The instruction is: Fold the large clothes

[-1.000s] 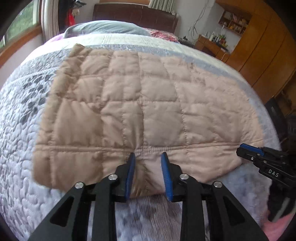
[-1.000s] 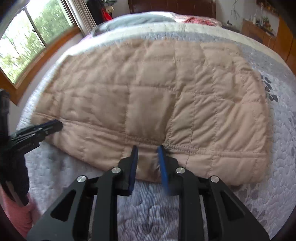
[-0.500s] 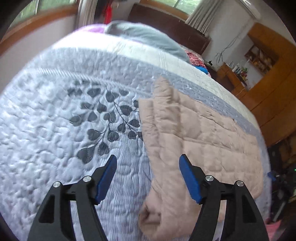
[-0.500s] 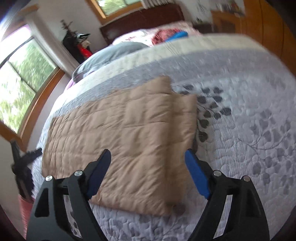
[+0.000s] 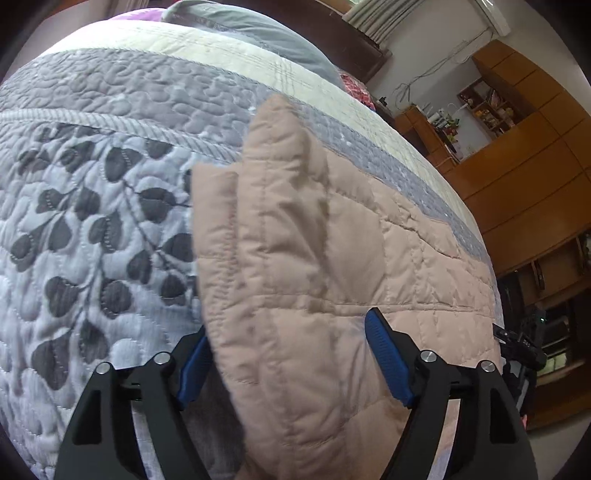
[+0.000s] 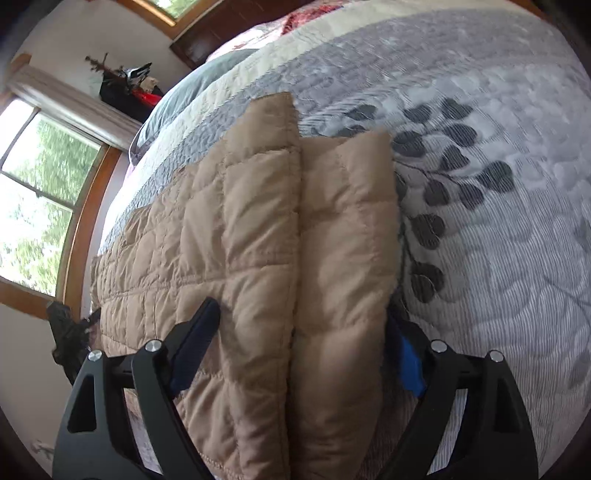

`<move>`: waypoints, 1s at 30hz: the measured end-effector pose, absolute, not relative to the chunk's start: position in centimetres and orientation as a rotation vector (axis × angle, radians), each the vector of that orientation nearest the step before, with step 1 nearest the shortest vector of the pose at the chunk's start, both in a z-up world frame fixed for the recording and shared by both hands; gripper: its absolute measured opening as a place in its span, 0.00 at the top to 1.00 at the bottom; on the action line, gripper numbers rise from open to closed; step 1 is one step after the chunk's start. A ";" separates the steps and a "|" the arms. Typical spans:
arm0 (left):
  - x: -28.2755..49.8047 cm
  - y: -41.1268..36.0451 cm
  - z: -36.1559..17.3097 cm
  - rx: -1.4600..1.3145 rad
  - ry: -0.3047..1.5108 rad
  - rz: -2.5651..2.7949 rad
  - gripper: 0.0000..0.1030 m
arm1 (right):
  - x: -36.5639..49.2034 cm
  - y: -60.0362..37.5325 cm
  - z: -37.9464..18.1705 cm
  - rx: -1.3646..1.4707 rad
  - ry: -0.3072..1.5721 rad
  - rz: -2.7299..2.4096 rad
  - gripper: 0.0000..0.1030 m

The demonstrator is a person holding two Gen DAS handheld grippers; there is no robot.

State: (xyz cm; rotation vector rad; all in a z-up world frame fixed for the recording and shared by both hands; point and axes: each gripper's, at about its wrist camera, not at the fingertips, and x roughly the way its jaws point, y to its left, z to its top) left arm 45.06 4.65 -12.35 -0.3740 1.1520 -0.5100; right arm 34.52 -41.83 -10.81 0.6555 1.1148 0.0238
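Tan quilted garment [image 5: 314, 258] edge between both opened tools, apparently untouched.

Open run of grey leaf-print quilted bedspread [image 5: 92, 229] [image 6: 498, 221] outboard of both ends of tan quilted padded garment [image 5: 314, 266] [image 6: 258, 240]. Folded garment edges bulge up between wide-spread jaws at each end. Far side blocked by grey pillow [image 5: 258, 33]; wooden cabinets [image 5: 535, 155] beyond right bed edge.
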 end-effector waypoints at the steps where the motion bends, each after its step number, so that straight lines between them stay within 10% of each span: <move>1: 45.1 4.2 -12.3 -0.376 1.159 -0.521 0.39 | 34.8 -41.4 -10.8 0.644 1.114 0.046 0.46; 4: 44.6 3.2 -11.9 -0.393 1.160 -0.531 0.67 | 34.7 -40.5 -9.9 0.623 1.090 0.097 0.76; 8: 44.1 2.7 -11.0 -0.391 1.135 -0.514 0.83 | 34.0 -39.7 -7.7 0.595 1.052 0.111 0.85; 30: 31.1 10.1 -2.1 -0.354 0.976 -0.499 0.86 | 24.4 -33.2 0.0 0.503 0.992 0.367 0.86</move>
